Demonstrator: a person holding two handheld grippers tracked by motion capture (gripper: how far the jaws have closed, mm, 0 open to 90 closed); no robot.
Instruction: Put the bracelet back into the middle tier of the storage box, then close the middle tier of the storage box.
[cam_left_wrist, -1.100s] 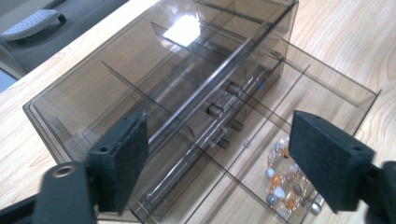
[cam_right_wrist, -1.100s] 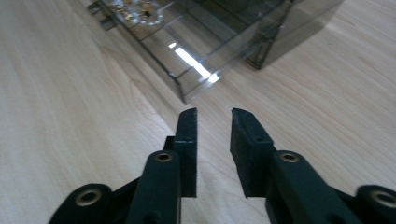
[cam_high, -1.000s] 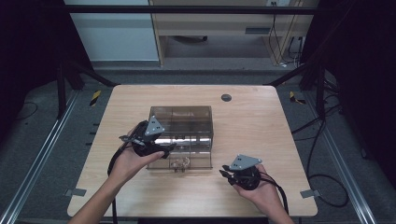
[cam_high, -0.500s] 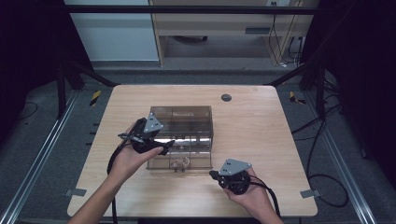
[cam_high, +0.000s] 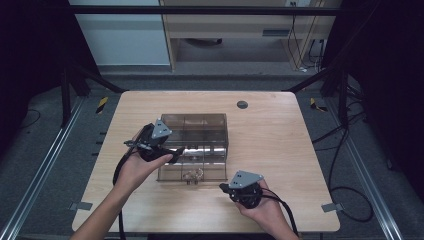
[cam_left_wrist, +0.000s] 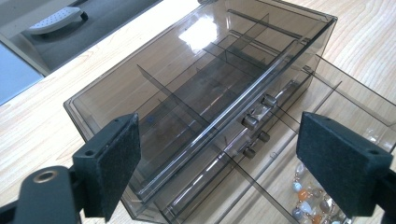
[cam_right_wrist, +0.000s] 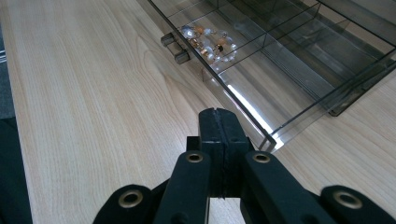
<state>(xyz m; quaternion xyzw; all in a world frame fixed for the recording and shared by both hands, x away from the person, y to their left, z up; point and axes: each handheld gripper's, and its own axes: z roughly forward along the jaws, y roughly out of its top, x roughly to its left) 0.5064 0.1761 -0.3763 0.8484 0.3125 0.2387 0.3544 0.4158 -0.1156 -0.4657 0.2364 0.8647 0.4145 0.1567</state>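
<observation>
A clear dark box (cam_high: 200, 137) with little rooms inside is seen in the middle of the desk (cam_high: 280, 145). Its bottom drawer (cam_high: 192, 172) is pulled out toward the near edge. Beads (cam_right_wrist: 208, 44) are seen in the drawer, sharp in the right gripper view but only a small blur from above. No writing can be read. The left gripper (cam_high: 172, 154) is held open at the box's left side, with nothing squeezed. The right gripper (cam_right_wrist: 218, 128) is clenched tight on nothing, just beside the drawer's corner.
</observation>
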